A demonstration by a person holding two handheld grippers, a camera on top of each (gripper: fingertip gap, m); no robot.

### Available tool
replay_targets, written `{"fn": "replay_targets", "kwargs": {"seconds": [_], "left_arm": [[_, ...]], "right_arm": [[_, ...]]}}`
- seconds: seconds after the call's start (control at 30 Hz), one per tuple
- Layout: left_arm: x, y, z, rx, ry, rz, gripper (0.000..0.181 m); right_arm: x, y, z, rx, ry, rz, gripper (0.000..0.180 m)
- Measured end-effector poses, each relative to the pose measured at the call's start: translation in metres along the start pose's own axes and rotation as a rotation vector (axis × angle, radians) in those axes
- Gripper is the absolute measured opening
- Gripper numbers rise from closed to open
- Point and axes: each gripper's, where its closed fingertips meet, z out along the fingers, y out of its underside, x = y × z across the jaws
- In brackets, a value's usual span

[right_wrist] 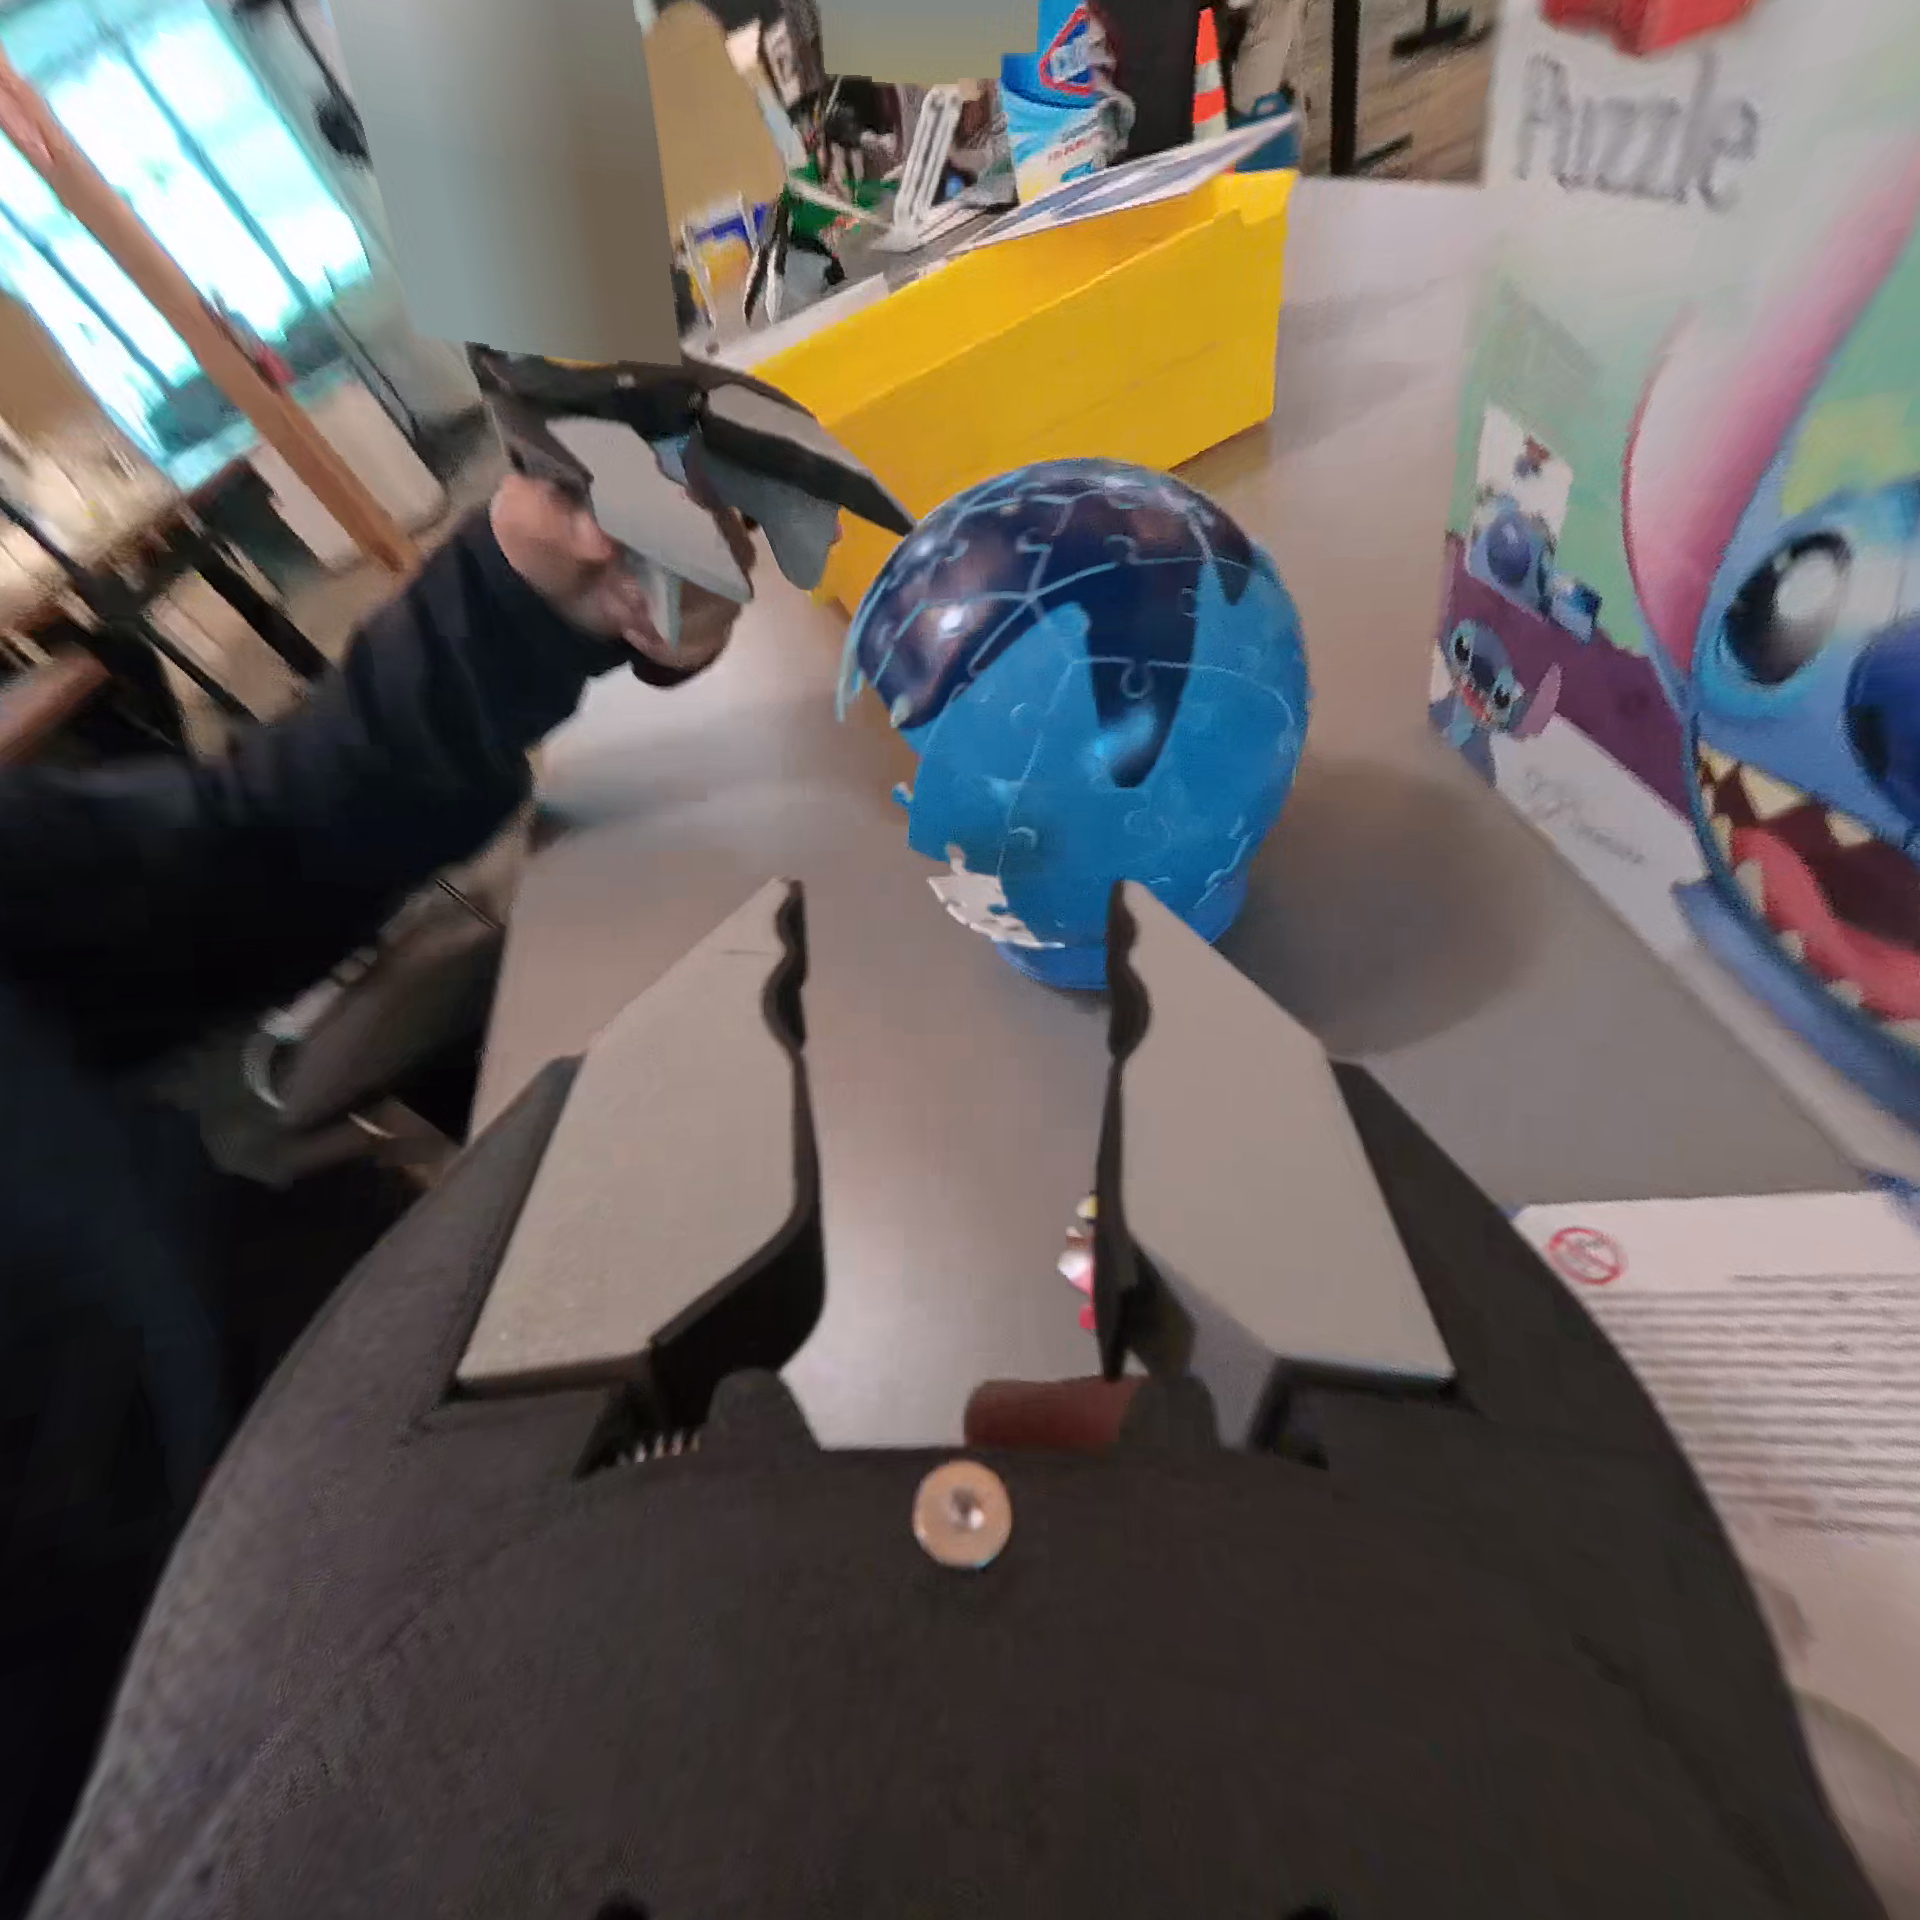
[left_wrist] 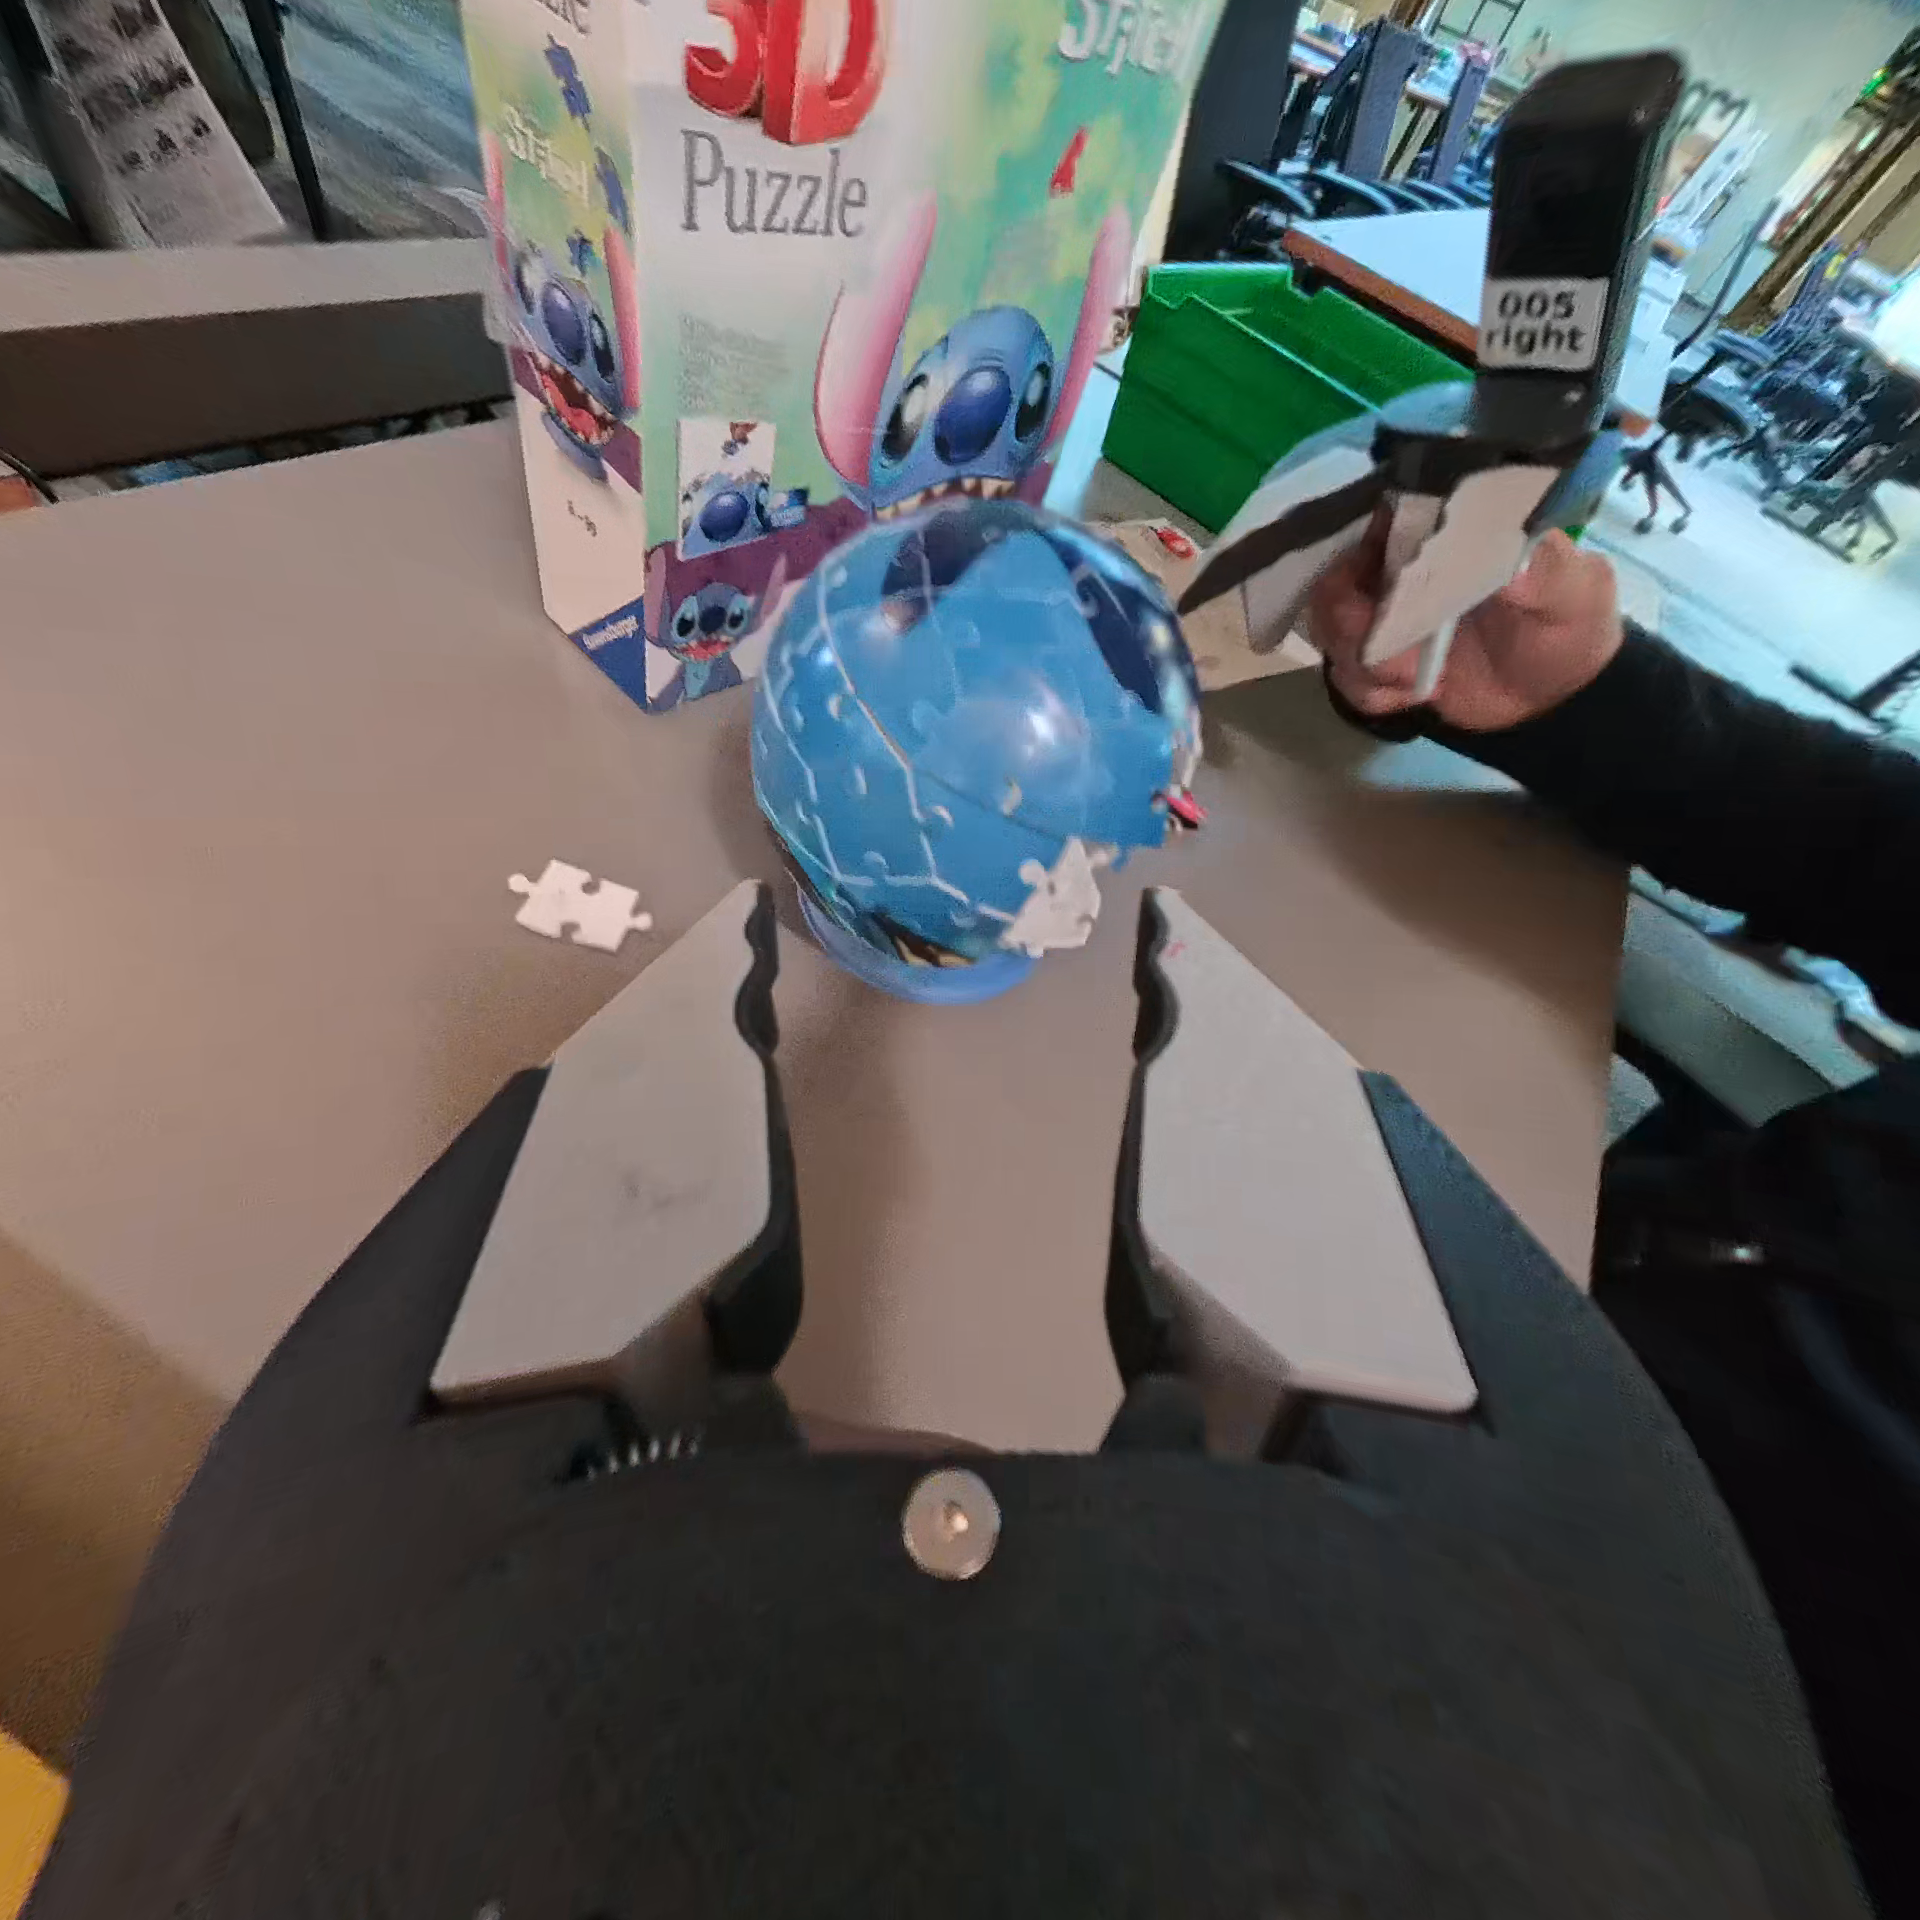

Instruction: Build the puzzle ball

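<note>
The blue puzzle ball (left_wrist: 966,727) stands on a blue ring stand on the grey table (left_wrist: 260,831), with a jagged open gap on its side facing the person. A white, face-down piece (left_wrist: 1060,906) hangs at its lower edge. Another white piece (left_wrist: 578,906) lies loose on the table to the left. My left gripper (left_wrist: 956,914) is open and empty, just short of the ball. My right gripper (right_wrist: 958,914) is open, with the ball (right_wrist: 1081,707) and white piece (right_wrist: 982,904) just ahead. A small red-and-white piece (right_wrist: 1081,1252) shows by its right finger; I cannot tell whether it lies on the table.
The tall puzzle box (left_wrist: 831,312) stands right behind the ball. A green bin (left_wrist: 1247,384) sits back right, and a yellow bin (right_wrist: 1039,343) holds clutter beyond the ball. A printed sheet (right_wrist: 1766,1403) lies on the table. The person's dark sleeve (left_wrist: 1714,769) reaches in.
</note>
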Motion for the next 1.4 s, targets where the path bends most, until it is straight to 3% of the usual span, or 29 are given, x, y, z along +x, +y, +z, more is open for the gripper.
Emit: {"fn": "replay_targets", "kwargs": {"seconds": [0.13, 0.33, 0.97, 1.4], "left_arm": [[-0.011, -0.013, 0.019, -0.042, 0.040, -0.083, 0.085], [-0.016, -0.017, 0.043, -0.100, 0.125, -0.197, 0.087], [-0.006, 0.000, 0.058, -0.202, 0.263, -0.322, 0.094], [-0.002, 0.003, 0.056, -0.172, 0.269, -0.260, 0.090]], "right_arm": [[0.017, 0.003, 0.012, -0.040, 0.023, 0.141, 0.072], [0.027, -0.002, 0.029, -0.010, -0.056, 0.280, 0.087], [0.037, 0.000, 0.052, -0.045, -0.154, 0.429, 0.088], [0.036, 0.005, 0.058, -0.091, -0.142, 0.355, 0.093]]}}
